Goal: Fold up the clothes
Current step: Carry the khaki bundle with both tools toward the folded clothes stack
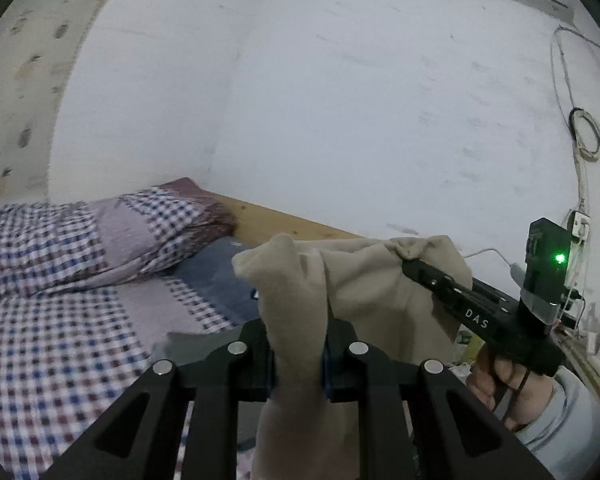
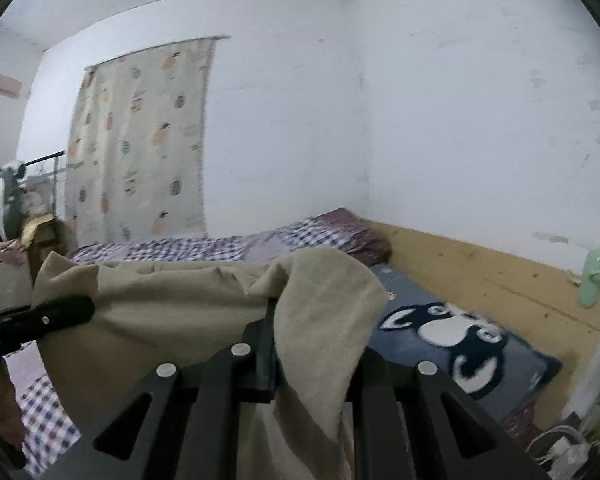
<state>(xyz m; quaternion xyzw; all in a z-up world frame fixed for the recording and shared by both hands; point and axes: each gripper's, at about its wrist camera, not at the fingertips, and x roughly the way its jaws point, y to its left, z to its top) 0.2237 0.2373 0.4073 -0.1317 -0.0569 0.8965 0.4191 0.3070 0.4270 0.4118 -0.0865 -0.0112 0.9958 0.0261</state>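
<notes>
A beige garment (image 1: 364, 280) hangs in the air above the bed, stretched between both grippers. My left gripper (image 1: 298, 356) is shut on one bunched corner of it, which pokes up between the jaws. My right gripper (image 2: 312, 356) is shut on the other corner (image 2: 324, 300); cloth drapes over its right finger. The right gripper also shows in the left wrist view (image 1: 410, 260), pinching the garment's far corner. The left gripper shows at the left edge of the right wrist view (image 2: 88, 306). The garment's lower part is hidden below both views.
A bed with a checked sheet (image 1: 52, 340) and a checked pillow (image 1: 100, 240) lies below. A dark blue cartoon blanket (image 2: 452, 340) lies by the wooden bed frame (image 2: 480, 276). White walls stand behind. A patterned curtain (image 2: 140, 140) hangs at the left.
</notes>
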